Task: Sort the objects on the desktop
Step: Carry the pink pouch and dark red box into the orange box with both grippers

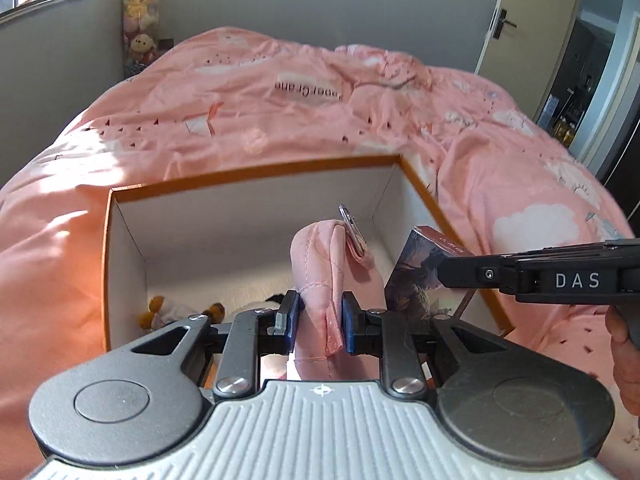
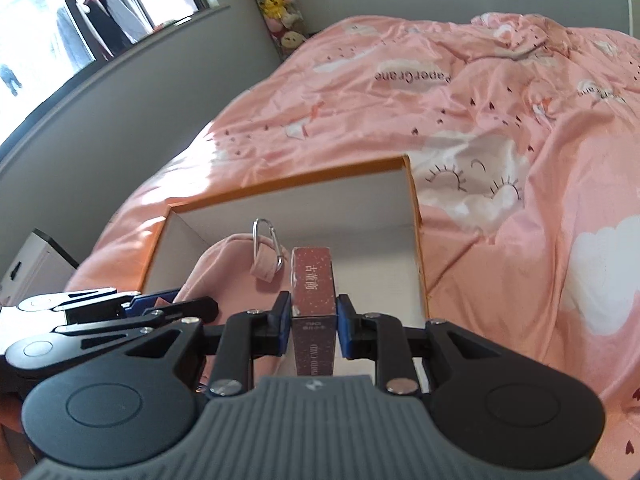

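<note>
Pink fabric pouch (image 1: 320, 276) sits clenched in the left gripper (image 1: 319, 322) above the open box (image 1: 256, 174); the right gripper (image 2: 311, 320) clamps a card box (image 2: 313, 286) alongside. Released together, they could collide, or the pouch's carabiner (image 2: 265, 242) might snag.

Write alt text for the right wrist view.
The right gripper is shut on a slim reddish photo card box, held over an open orange-edged box on a pink bedspread. On the left, the left gripper holds a pink fabric pouch with a metal carabiner.
</note>
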Motion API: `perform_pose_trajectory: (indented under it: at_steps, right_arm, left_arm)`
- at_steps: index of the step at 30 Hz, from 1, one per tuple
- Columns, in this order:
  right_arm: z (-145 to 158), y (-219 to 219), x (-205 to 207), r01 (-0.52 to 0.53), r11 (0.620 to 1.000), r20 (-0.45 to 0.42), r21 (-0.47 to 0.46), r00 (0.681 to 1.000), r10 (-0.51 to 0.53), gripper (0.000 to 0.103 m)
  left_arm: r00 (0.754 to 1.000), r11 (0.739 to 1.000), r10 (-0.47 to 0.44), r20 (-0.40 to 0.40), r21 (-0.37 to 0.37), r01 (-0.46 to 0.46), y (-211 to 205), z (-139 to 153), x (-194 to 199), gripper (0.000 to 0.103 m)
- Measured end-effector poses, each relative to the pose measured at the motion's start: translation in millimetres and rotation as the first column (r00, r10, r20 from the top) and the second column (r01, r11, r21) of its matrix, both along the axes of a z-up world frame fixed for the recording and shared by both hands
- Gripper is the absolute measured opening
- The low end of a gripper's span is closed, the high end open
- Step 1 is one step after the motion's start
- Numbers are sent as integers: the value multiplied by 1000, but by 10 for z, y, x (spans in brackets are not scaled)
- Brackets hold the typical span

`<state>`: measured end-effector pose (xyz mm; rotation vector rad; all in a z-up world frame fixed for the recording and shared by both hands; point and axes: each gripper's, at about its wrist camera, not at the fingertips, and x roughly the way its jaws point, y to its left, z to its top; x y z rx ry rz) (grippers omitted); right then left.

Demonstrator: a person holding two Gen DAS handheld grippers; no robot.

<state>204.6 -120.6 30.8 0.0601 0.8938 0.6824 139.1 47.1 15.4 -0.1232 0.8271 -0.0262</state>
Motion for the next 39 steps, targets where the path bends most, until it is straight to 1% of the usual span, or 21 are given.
perform_pose_trajectory:
  at_steps: [4,7,10,13,16,19,21,25,28,31,33,36,37,39]
  right_arm:
    - [-207,16,51,22,1000,-49,-6,999,-23,25]
    - [-316,53,49,39,999,-58,-17,997,-40,25]
    - [-391,110,39,72,997,-47,-32,996,-73,25]
    - [-457,143,38,108,994,-54,-23,993,-109,25]
    - [-508,188,46,119,993,-72,-12,990,-119,25]
    - [-565,210,41,116,993,-82,-25,990,-118,25]
    - [-609,193,49,114,993,-102,-20,988,-116,25]
    - [-608,190,32,101,995,-94,-18,990,-102,25]
    - [-601,229,-1,77,997,-78,-32,994,-79,25]
    - [-589,273,-57,45,997,-57,-57,997,-48,25]
    - [-588,289,-87,31,998,-55,-59,998,-34,26]
    - [-584,334,-121,-19,998,-62,-60,998,15,28]
    - [-582,352,-131,-37,997,-67,-62,997,33,29]
    - [-586,375,-130,-52,996,-79,-66,996,47,29]
  left_arm:
    - [999,997,-1,-39,83,4,-99,-124,27,25]
    - [998,990,5,-69,144,5,-161,-177,45,25]
    - [996,984,3,-90,179,13,-207,-209,96,25]
    - [994,977,-11,-111,211,34,-278,-258,138,25]
    - [993,977,-19,-120,209,44,-309,-318,171,26]
    - [991,985,-25,-128,166,46,-274,-328,170,30]
    - [991,991,-21,-135,125,38,-220,-319,161,32]
    - [991,999,-21,-130,29,25,-95,-253,115,37]
    - [992,998,-34,-119,-57,27,14,-179,31,38]
    - [992,990,-33,-122,-138,16,126,-151,-32,37]
    - [992,985,-34,-123,-175,12,180,-158,-54,36]
    - [990,972,-48,-133,-236,15,241,-200,-54,25]
    - [989,965,-52,-140,-261,14,261,-221,-48,20]
    - [987,957,-52,-151,-289,6,284,-269,-41,19]
